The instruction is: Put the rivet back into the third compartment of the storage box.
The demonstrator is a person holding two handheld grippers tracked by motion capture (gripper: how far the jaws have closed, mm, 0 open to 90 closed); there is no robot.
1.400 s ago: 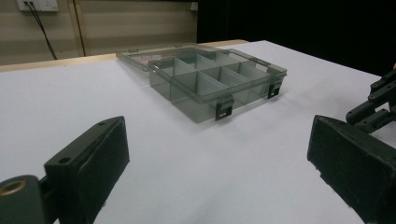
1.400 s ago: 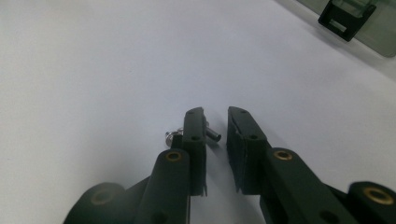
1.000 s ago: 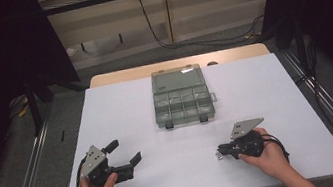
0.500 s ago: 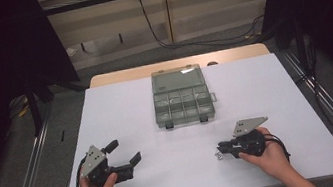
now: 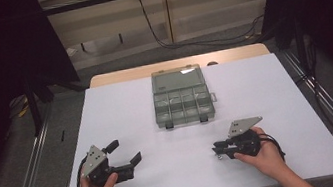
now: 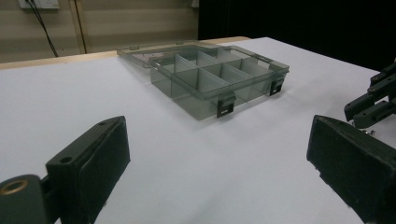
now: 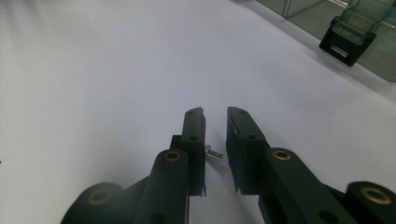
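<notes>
While you've got both hands parked low on the white table, it looks like this:
Left gripper: jaws spread wide, nothing between them.
Right gripper: nearly pinched, narrow gap, with a tiny screw sitting between the jaws.
Organizer box: lid open, ahead of both your grippers, well apart from them.

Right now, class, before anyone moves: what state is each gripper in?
Left gripper: open wide, jaws empty.
Right gripper: nearly shut, jaws a narrow gap apart around a small metal screw; a firm grip cannot be told.
</notes>
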